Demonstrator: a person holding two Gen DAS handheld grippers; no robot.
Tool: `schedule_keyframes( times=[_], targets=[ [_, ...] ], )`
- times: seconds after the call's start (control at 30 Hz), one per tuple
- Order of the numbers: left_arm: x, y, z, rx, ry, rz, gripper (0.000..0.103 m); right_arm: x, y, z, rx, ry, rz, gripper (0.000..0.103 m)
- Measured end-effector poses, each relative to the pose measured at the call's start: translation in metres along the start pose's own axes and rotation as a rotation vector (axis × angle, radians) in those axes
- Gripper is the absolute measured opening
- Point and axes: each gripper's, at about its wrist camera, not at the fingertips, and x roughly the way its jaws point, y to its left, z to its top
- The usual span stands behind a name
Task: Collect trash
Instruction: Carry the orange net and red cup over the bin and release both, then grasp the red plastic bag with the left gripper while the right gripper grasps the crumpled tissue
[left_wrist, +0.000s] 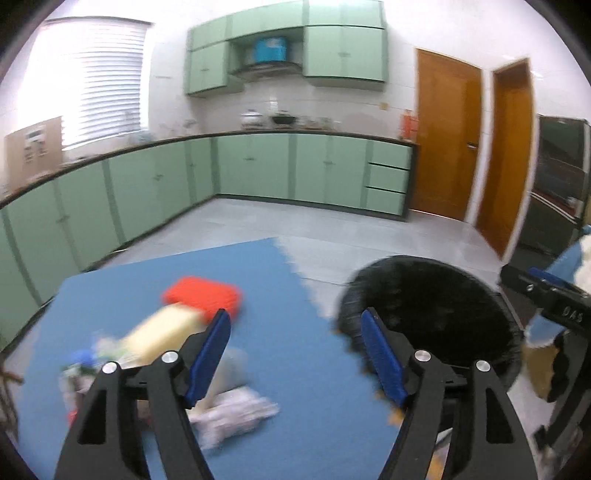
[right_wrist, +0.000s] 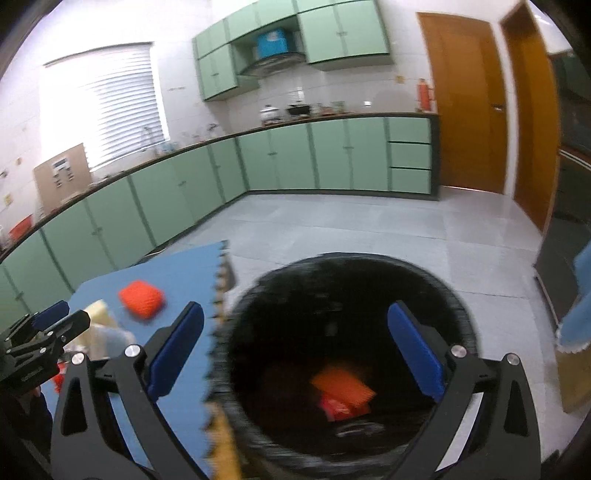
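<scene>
With both the left gripper (left_wrist: 295, 354) and right gripper (right_wrist: 295, 354) spread empty, the crumpled wrapper (left_wrist: 236, 413) on the blue mat (left_wrist: 295, 295) is best straddled squarely before it is carried to the black bin (right_wrist: 236, 332).

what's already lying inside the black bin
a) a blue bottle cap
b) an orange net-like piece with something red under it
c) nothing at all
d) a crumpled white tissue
b: in the right wrist view, the black bin holds an orange net-like piece at its bottom, with something red just beneath it.
</scene>
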Motion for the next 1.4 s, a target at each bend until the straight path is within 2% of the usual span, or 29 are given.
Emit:
schedule_keyframes(
  times=[0.2, 0.4, 0.67, 1.03, 1.13, 1.2, 1.23, 1.27, 1.33, 1.37, 1.4],
  targets=[
    [-0.030, 0.072, -0.032, -0.033, -0.003, 0.192, 0.072, 0.011, 0.069, -0.011, -0.033, 0.022, 0.104, 0.097],
    [-0.038, 0.127, -0.069, -0.105, 0.054, 0.299, 0.072, 0.034, 0.141, -0.041, -0.104, 0.091, 0.198, 0.097],
    [-0.035, 0.152, -0.103, -0.153, 0.103, 0.360, 0.072, 0.062, 0.211, -0.079, -0.263, 0.173, 0.264, 0.097],
    [-0.020, 0.169, -0.122, -0.173, 0.152, 0.374, 0.072, 0.089, 0.233, -0.099, -0.310, 0.261, 0.244, 0.096],
    [-0.018, 0.169, -0.124, -0.167, 0.160, 0.367, 0.072, 0.095, 0.236, -0.099, -0.314, 0.299, 0.253, 0.079],
    [-0.016, 0.167, -0.125, -0.163, 0.166, 0.361, 0.072, 0.097, 0.236, -0.100, -0.315, 0.314, 0.261, 0.076],
    [-0.015, 0.167, -0.125, -0.164, 0.170, 0.360, 0.072, 0.097, 0.237, -0.101, -0.316, 0.317, 0.265, 0.071],
    [-0.014, 0.168, -0.125, -0.167, 0.174, 0.357, 0.072, 0.097, 0.237, -0.101, -0.318, 0.318, 0.272, 0.062],
    [-0.011, 0.174, -0.125, -0.175, 0.182, 0.346, 0.072, 0.096, 0.239, -0.102, -0.326, 0.328, 0.301, 0.051],
    [-0.011, 0.175, -0.124, -0.177, 0.184, 0.342, 0.071, 0.095, 0.239, -0.103, -0.333, 0.334, 0.310, 0.045],
    [-0.010, 0.175, -0.124, -0.181, 0.186, 0.333, 0.066, 0.094, 0.239, -0.103, -0.333, 0.335, 0.314, 0.044]
  ],
)
